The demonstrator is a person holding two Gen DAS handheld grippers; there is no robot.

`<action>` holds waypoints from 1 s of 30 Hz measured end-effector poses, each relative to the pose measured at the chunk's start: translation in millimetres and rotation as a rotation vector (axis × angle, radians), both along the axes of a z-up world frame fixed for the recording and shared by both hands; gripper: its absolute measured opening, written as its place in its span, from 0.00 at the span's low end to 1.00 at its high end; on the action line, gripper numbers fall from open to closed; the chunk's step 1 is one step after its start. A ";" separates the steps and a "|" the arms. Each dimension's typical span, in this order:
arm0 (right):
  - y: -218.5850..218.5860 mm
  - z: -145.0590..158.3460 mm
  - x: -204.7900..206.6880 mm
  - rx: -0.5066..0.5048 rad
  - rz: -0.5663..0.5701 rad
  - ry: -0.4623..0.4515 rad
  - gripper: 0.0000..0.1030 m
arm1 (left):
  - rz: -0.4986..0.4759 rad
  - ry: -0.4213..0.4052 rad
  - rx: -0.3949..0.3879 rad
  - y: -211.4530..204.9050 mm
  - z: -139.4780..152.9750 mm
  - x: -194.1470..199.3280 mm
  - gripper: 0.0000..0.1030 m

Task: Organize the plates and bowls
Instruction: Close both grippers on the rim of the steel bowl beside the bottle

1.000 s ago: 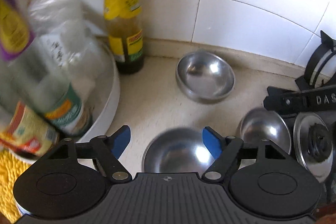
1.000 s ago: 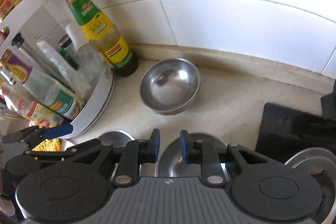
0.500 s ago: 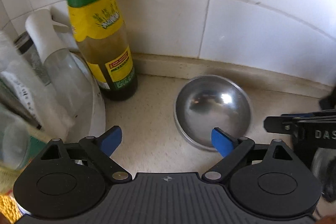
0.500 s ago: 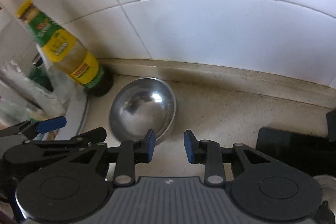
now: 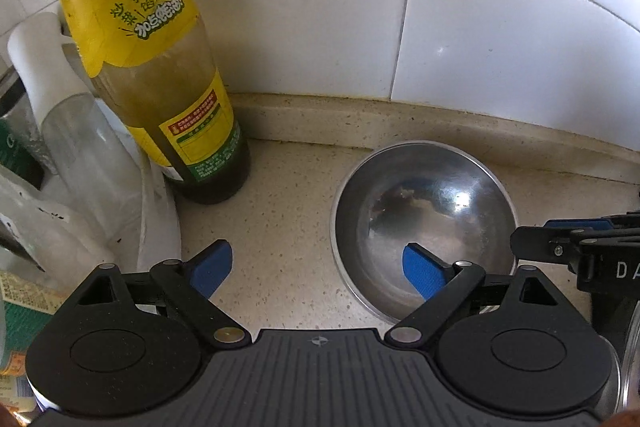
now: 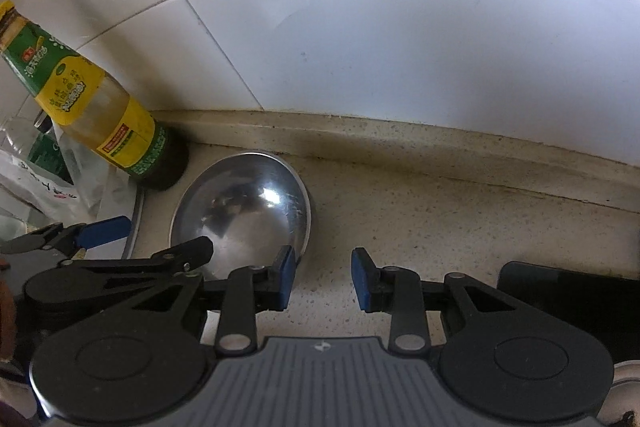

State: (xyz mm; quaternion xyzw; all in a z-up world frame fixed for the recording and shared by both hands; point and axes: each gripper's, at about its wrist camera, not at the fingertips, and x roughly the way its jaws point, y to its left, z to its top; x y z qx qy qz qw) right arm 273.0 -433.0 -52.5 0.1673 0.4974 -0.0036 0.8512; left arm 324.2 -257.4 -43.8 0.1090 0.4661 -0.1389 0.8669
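One steel bowl (image 5: 420, 211) stands upright on the beige counter close to the tiled wall. My left gripper (image 5: 318, 271) is open wide at the bowl's left rim: its right pad (image 5: 424, 275) hangs over the inside, its left pad over the counter. In the right wrist view the same bowl (image 6: 244, 207) lies to the left. My right gripper (image 6: 323, 278) is open a little, with bare counter in the gap. Its left pad (image 6: 284, 277) is at the bowl's near right edge; I cannot tell if it touches. Neither gripper holds anything.
A tall sauce bottle (image 5: 160, 87) with a green and yellow label stands left of the bowl. Further left a white round rack (image 5: 160, 223) holds a spray bottle (image 5: 44, 75) and other bottles. A black stove top (image 6: 568, 303) lies at the right.
Both grippers have come forward and down to the bowl by the wall. The two nearer bowls have left the views. The left jaws widened; the right jaws opened from nearly shut.
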 end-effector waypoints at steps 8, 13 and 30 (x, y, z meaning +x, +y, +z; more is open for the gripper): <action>6.4 -5.5 6.6 0.013 0.019 0.005 0.52 | -0.007 0.005 -0.003 -2.4 -6.6 6.2 0.92; 8.8 -7.0 10.0 0.015 0.028 0.007 0.52 | -0.018 0.012 -0.003 -3.2 -9.8 8.5 0.92; 13.4 -26.0 15.9 0.055 0.052 0.030 0.44 | -0.092 0.061 -0.019 -18.4 -30.4 13.0 0.47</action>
